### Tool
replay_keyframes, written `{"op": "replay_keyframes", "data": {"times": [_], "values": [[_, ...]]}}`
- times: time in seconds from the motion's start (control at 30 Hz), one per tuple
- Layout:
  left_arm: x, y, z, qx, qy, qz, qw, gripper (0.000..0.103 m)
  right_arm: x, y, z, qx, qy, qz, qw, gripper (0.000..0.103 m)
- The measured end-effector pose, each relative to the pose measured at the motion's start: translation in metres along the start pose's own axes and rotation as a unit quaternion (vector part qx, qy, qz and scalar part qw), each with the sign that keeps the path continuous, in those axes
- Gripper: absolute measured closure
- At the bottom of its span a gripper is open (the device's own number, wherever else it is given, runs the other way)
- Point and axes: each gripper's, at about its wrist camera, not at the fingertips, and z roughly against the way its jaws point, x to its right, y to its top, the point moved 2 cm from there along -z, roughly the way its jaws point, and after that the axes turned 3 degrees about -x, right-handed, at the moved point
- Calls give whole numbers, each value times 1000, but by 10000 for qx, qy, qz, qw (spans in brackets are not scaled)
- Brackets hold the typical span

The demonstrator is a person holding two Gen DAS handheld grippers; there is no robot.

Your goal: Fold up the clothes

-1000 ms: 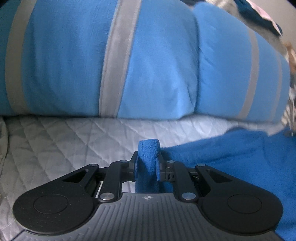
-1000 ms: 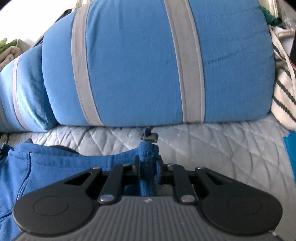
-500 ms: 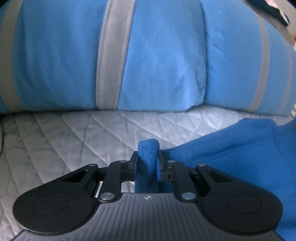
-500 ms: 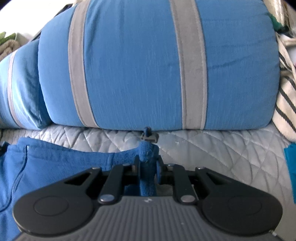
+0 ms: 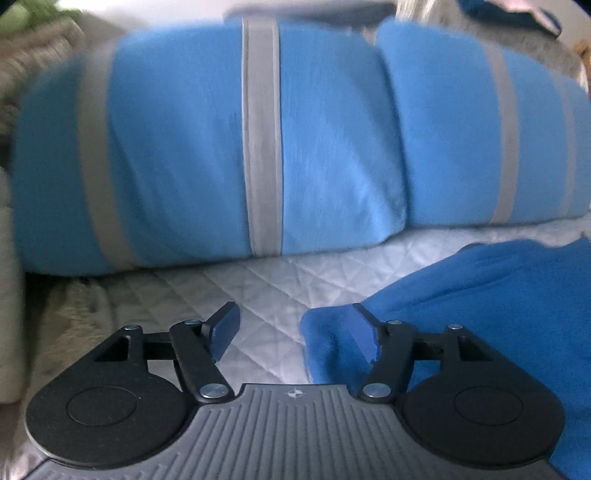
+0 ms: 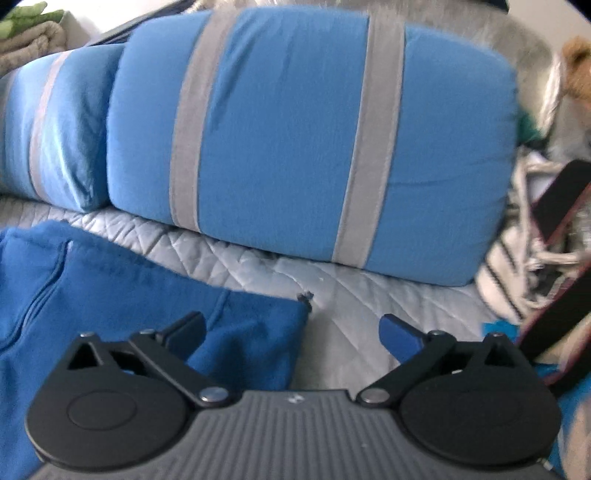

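A blue fleece garment (image 5: 472,295) lies flat on the grey quilted bedspread (image 5: 258,288). In the left wrist view its near corner rests on the bed beside the right finger. My left gripper (image 5: 295,328) hovers above that corner, jaws opening, and no pad presses the cloth. In the right wrist view the garment (image 6: 110,295) fills the lower left, and its corner with a small dark cord end (image 6: 305,295) lies below the jaws. My right gripper (image 6: 293,332) is spread wide, still opening, and grips nothing.
Two blue pillows with grey stripes (image 5: 184,147) (image 6: 295,129) stand along the back of the bed. A striped white cloth (image 6: 502,280) and a dark red-edged object (image 6: 554,229) sit at the right. Beige folded fabric (image 6: 29,33) is at the far left.
Both grippers were shut on pinches of the blue fleece. Both have now let go and opened, and have risen and pulled back. The garment corners have dropped onto the bedspread.
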Motion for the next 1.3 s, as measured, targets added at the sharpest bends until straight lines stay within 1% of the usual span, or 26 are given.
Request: {"op": "replay_keyframes", "data": {"times": [0.07, 0.13, 0.23, 0.3, 0.37, 0.4, 0.43, 0.47, 0.5, 0.53, 0.6, 0.63, 0.73, 0.8, 0.93, 1.0, 1.03, 1.13, 1.17, 1.23, 1.3], "values": [[17, -9, 29, 175, -42, 102, 9998, 33, -11, -13, 23, 159, 61, -137, 9998, 0], [38, -20, 51, 320, -172, 88, 9993, 33, -24, -26, 43, 310, 167, -296, 9989, 0], [73, -42, 69, 560, -253, 38, 9981, 32, -52, -43, 67, 502, 427, -610, 9960, 0], [94, -57, 65, 586, -220, 160, 9979, 30, -71, -52, 75, 647, 498, -837, 9931, 0], [111, -73, 55, 581, -162, 303, 9977, 28, -89, -60, 75, 772, 411, -929, 9918, 0], [118, -83, 45, 639, -88, 321, 9974, 28, -98, -65, 69, 806, 336, -935, 9918, 0], [124, -93, 36, 728, 41, 264, 9970, 28, -107, -70, 64, 840, 260, -942, 9917, 0], [129, -103, 25, 729, 208, 188, 9969, 28, -116, -74, 58, 874, 185, -948, 9915, 0], [131, -111, 15, 605, 287, 206, 9975, 28, -121, -80, 48, 795, 88, -944, 9923, 0], [129, -119, 10, 528, 245, 349, 9977, 27, -125, -86, 37, 694, -12, -939, 9932, 0], [120, -130, 13, 830, 73, 704, 9940, 27, -130, -95, 22, 479, -164, -876, 9949, 1], [117, -130, 12, 816, 8, 747, 9939, 27, -132, -95, 20, 476, -224, -819, 9952, 0], [111, -125, 1, 544, -151, 771, 9954, 27, -131, -100, 15, 468, -288, -1001, 9935, 1], [111, -123, -4, 463, -176, 720, 9962, 27, -130, -101, 11, 398, -277, -1066, 9931, 1], [111, -122, -3, 487, -207, 695, 9962, 27, -130, -102, 10, 402, -271, -1015, 9937, 1], [112, -125, 1, 646, -145, 670, 9956, 28, -129, -102, 12, 450, -234, -997, 9937, 1], [112, -126, 7, 779, -77, 669, 9947, 28, -128, -102, 17, 545, -211, -1047, 9928, 1], [115, -137, 38, 1309, 380, 688, 9883, 27, -128, -104, 44, 1094, -240, -1272, 9855, 0], [118, -141, 48, 1451, 392, 652, 9865, 27, -132, -106, 53, 1203, -189, -1285, 9842, 0], [129, -150, 65, 1716, 147, 466, 9840, 27, -142, -112, 70, 1412, -119, -1248, 9820, 0], [146, -160, 76, 1919, 44, 229, 9811, 27, -157, -118, 82, 1580, -163, -1122, 9809, 0]]}}
